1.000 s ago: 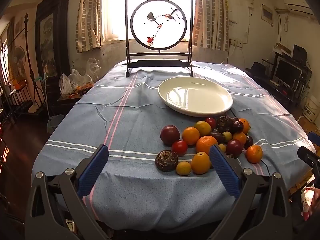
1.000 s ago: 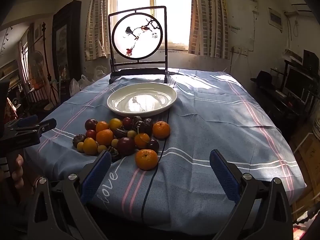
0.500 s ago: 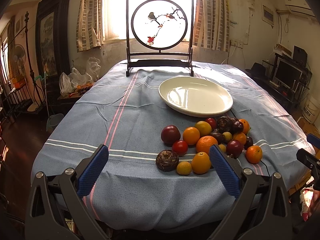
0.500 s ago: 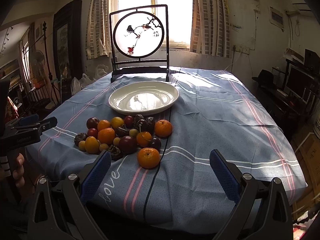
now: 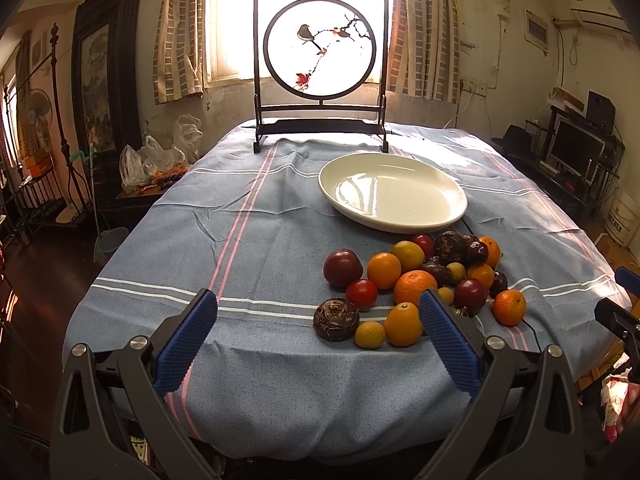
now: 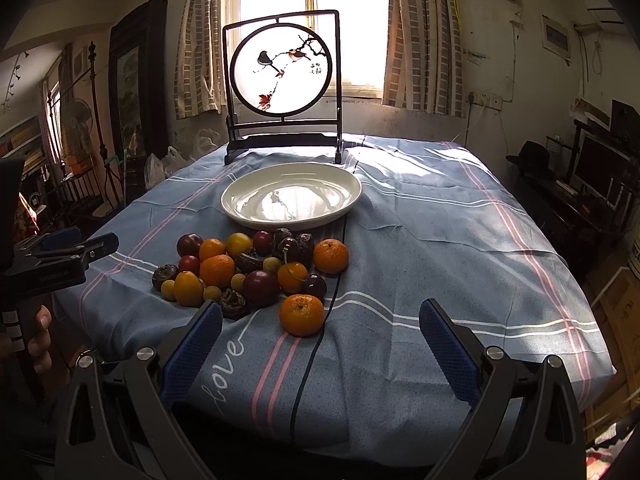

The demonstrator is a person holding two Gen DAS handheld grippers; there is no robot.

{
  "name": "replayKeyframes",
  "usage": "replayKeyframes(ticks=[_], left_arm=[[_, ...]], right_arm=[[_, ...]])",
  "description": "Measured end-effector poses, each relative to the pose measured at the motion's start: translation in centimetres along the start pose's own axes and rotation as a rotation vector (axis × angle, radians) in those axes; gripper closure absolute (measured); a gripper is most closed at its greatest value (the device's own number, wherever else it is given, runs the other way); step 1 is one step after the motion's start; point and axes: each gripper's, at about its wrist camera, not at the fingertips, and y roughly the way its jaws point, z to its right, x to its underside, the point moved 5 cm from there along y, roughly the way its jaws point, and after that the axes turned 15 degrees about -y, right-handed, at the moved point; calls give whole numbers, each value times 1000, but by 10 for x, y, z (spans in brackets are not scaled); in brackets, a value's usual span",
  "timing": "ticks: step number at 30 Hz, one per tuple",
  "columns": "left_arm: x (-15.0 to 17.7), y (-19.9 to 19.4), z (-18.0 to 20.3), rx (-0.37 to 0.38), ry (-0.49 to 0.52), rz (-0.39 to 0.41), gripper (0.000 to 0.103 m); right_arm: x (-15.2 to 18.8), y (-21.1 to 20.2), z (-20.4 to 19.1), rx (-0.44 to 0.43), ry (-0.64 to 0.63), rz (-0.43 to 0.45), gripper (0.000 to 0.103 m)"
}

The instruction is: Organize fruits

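Fruits (image 5: 416,280) piled beside plate (image 5: 394,194), tablecloth (image 5: 248,240)

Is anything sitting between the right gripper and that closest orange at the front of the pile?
Nothing visible does. The right gripper, open, faces the orange across bare tablecloth; only a thin black cable runs just beside it.

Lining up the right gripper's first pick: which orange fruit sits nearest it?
The mandarin lying alone at the pile's front edge, beside the black cable. The other orange fruits sit farther back among the pile; the right gripper is open.
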Motion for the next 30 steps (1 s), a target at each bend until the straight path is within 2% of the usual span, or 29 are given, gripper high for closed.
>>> replayKeyframes(ticks=[30], left_arm=[[0, 0, 0, 0, -1, -1, 5]], right_arm=[[1, 0, -6, -13, -16, 9, 4]])
